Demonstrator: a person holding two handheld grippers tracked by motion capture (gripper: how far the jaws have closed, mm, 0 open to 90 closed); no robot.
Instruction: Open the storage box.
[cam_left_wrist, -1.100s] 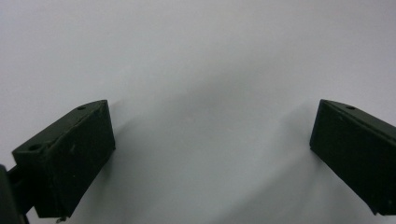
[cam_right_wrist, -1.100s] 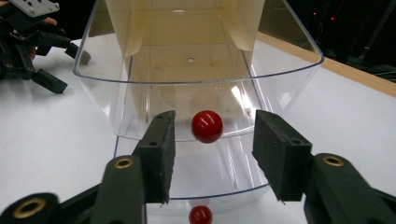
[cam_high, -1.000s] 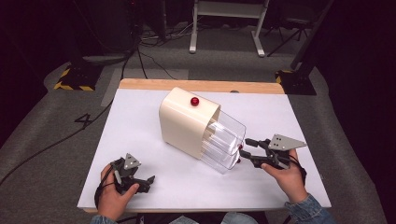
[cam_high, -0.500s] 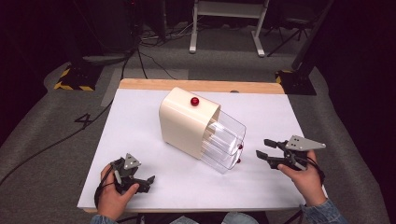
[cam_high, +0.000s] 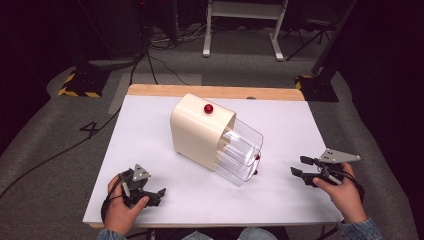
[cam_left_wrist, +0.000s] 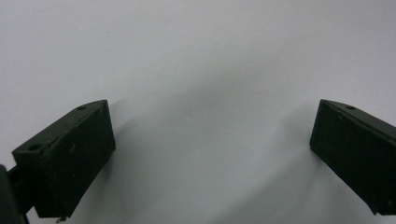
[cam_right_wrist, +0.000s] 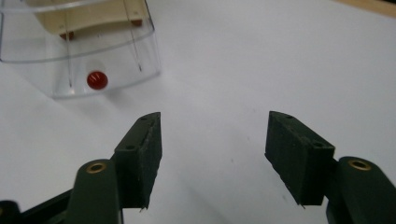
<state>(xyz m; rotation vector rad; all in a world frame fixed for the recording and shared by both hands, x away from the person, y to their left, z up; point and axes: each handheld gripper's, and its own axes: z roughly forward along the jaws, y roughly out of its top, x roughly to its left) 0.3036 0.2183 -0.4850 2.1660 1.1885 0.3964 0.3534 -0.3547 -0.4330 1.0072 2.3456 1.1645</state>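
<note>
A cream box (cam_high: 200, 130) with a red knob (cam_high: 208, 108) on top stands in the middle of the white table (cam_high: 150, 140). A clear plastic drawer (cam_high: 240, 152) sticks out of its front; its red knob (cam_right_wrist: 97, 80) faces my right gripper. My right gripper (cam_high: 298, 166) is open at the table's right, its jaws pointing left at the drawer and well apart from it. The same gripper (cam_right_wrist: 212, 144) holds nothing between its jaws. My left gripper (cam_high: 157, 195) rests open near the front left edge, with bare table between its jaws (cam_left_wrist: 212, 140).
A wooden strip (cam_high: 215, 91) runs along the table's far edge. Grey carpet, cables (cam_high: 50, 155) and equipment stands (cam_high: 245, 25) lie beyond the table. A yellow-black striped base (cam_high: 80, 82) sits on the floor at the far left.
My right gripper has drawn back to the right, away from the clear drawer's front. The left gripper has stayed in place.
</note>
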